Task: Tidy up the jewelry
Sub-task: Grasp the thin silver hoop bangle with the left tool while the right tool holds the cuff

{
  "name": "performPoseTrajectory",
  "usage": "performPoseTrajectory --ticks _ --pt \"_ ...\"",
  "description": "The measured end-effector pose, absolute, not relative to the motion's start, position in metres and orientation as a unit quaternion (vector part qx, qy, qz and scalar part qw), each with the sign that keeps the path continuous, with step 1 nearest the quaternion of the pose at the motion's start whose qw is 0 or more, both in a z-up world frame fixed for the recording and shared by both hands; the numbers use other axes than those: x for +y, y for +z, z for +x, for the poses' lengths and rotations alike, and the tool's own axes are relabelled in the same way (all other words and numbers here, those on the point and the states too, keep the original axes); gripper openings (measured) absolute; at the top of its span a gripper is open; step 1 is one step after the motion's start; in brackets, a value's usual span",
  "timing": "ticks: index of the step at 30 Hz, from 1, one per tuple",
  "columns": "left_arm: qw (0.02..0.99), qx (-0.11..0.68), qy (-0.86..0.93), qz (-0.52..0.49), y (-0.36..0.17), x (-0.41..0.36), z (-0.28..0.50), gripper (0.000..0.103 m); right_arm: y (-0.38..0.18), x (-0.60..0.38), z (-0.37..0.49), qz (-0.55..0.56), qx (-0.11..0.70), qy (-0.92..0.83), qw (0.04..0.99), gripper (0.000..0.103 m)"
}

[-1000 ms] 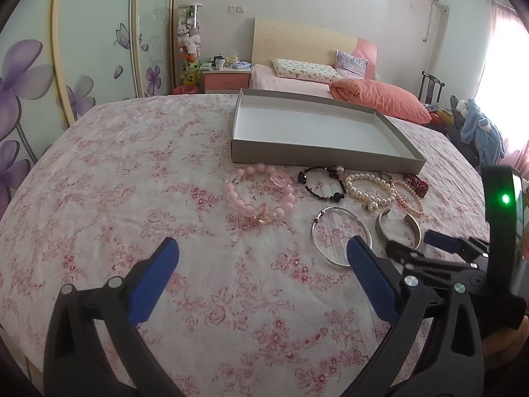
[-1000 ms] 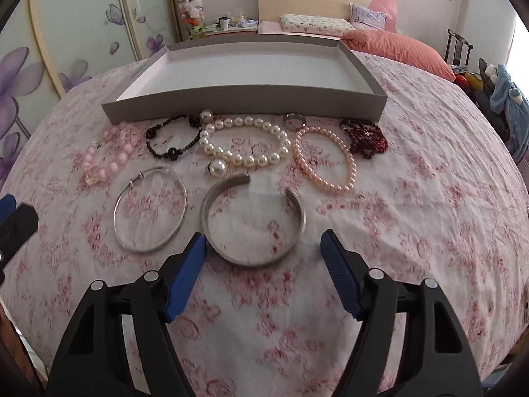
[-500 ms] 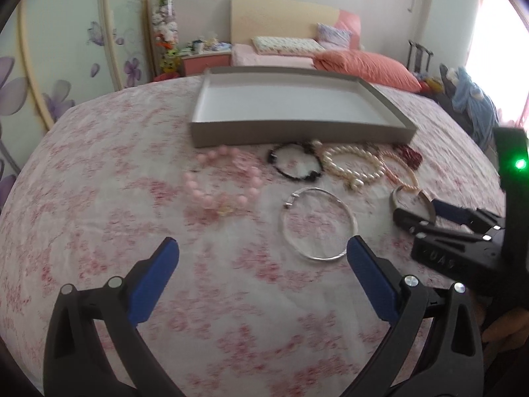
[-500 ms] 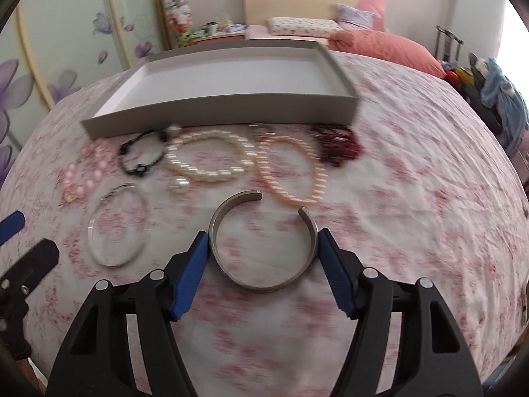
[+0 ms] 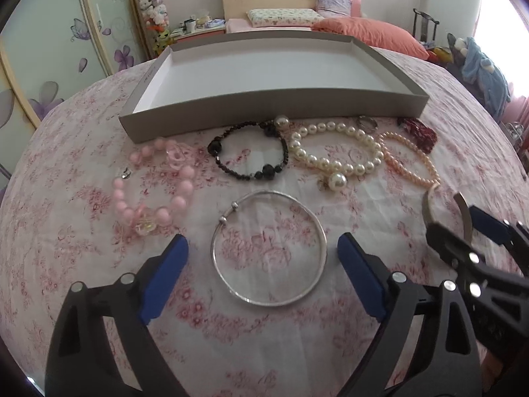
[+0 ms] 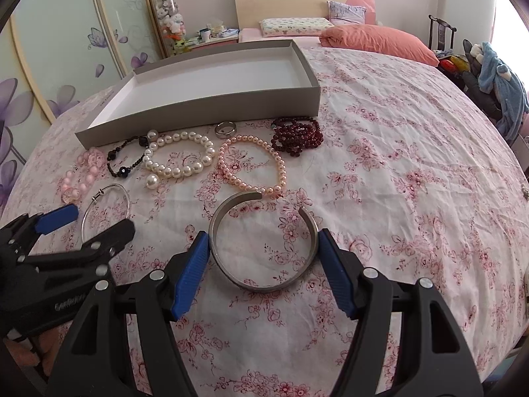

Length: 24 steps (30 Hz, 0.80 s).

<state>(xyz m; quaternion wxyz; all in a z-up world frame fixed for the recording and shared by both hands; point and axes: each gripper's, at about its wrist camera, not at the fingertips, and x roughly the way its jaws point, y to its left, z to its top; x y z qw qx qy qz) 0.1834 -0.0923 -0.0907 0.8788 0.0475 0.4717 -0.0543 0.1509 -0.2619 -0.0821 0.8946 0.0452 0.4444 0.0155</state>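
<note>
Two grippers over bracelets on a bed, tray behind.

The left gripper [image 5: 261, 258] has wide jaws that have just been closing; the bangle [image 5: 269, 248] lies between them, untouched. The right gripper [image 6: 264, 254] has its pads touching both sides of the cuff [image 6: 263, 241]. The tray [image 5: 264, 119] stands behind the jewelry.

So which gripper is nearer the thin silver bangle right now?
Left. The left gripper straddles the thin silver bangle, its jaws just closing in, pads not touching. The right gripper is beside it, around the open silver cuff.
</note>
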Motion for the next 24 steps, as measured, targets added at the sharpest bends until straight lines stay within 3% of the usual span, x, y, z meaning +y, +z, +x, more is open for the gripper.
performPoseTrajectory --ticks 5,9,21,22,23,24 --pt "0.880 0.470 -0.049 0.034 -0.092 -0.091 0.193 0.089 -0.083 -0.259 0.150 0.032 0.442 0.015 0.896 0.067" --pt "0.885 0.463 -0.048 0.032 -0.091 -0.093 0.196 0.079 -0.084 -0.257 0.150 0.023 0.441 0.013 0.897 0.067" --pt "0.886 0.460 -0.048 0.034 -0.091 -0.095 0.191 0.079 -0.087 -0.255 0.152 0.012 0.440 0.007 0.898 0.068" --pt "0.887 0.458 -0.049 0.034 -0.091 -0.094 0.190 0.078 -0.087 -0.255 0.152 0.013 0.439 0.007 0.898 0.068" --pt "0.889 0.454 -0.053 0.036 -0.090 -0.095 0.189 0.068 -0.087 -0.255 0.151 0.012 0.439 0.007 0.898 0.067" --pt "0.890 0.452 -0.054 0.038 -0.089 -0.096 0.187 0.067 -0.087 -0.255 0.152 0.013 0.439 0.008 0.898 0.067"
